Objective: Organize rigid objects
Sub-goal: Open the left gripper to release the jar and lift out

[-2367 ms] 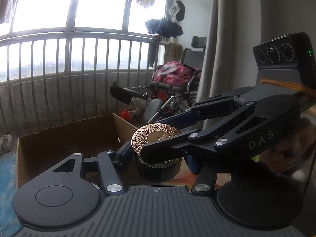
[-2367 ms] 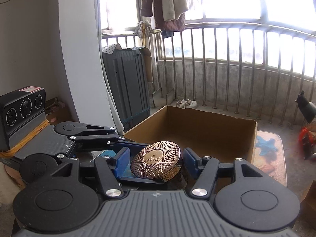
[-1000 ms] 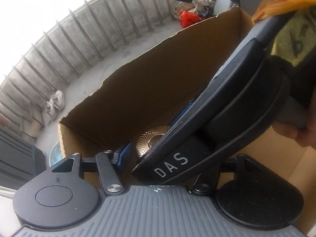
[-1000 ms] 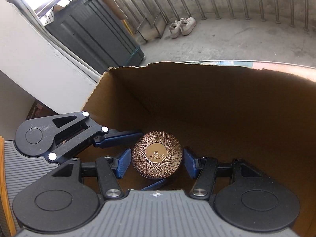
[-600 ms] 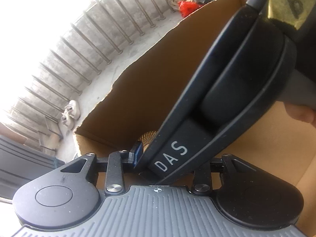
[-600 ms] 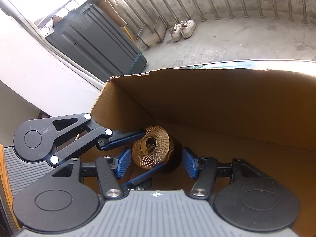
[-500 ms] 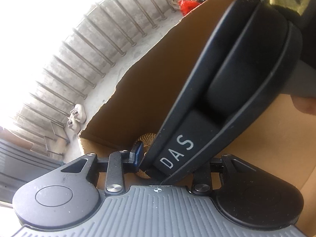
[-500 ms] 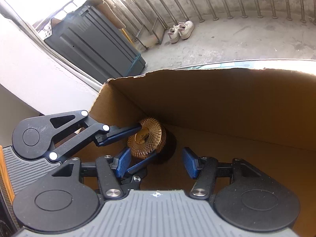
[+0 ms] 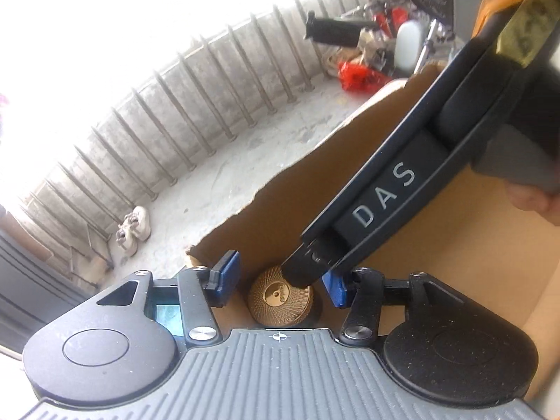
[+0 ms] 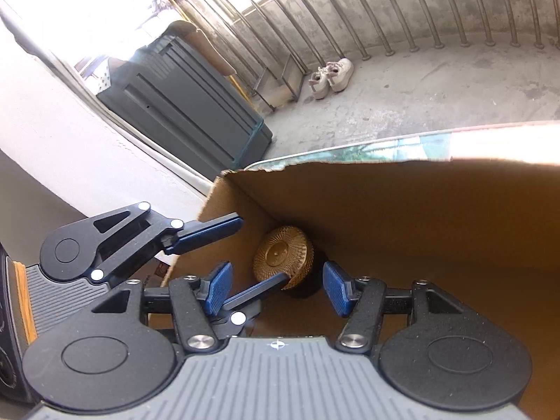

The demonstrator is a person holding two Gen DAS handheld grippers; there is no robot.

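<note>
Resting on its side in the corner of the cardboard box (image 10: pixel 402 217), the jar (image 10: pixel 284 258) shows its copper-coloured patterned lid toward both cameras, its dark body behind against the box wall.

Item, left gripper (image 9: pixel 280 281): jaws spread wide, blue pads either side of the jar and apart from it; in the right wrist view one of its fingers (image 10: pixel 206 231) sits above the box edge, the other reaches in to the lid's rim, touching or just short, cannot tell which.

Item, right gripper (image 10: pixel 276 288): jaws likewise spread, holding nothing, the jar between and beyond its pads.

Step in hand, by judgement: release after placing the jar in the box.

Next move calls for: drawing both grippers up and out without nudging the jar, which could roll.

Surroundings: balcony railing (image 10: pixel 437 24), pair of shoes (image 10: pixel 330 77), grey cabinet (image 10: pixel 189 108).
</note>
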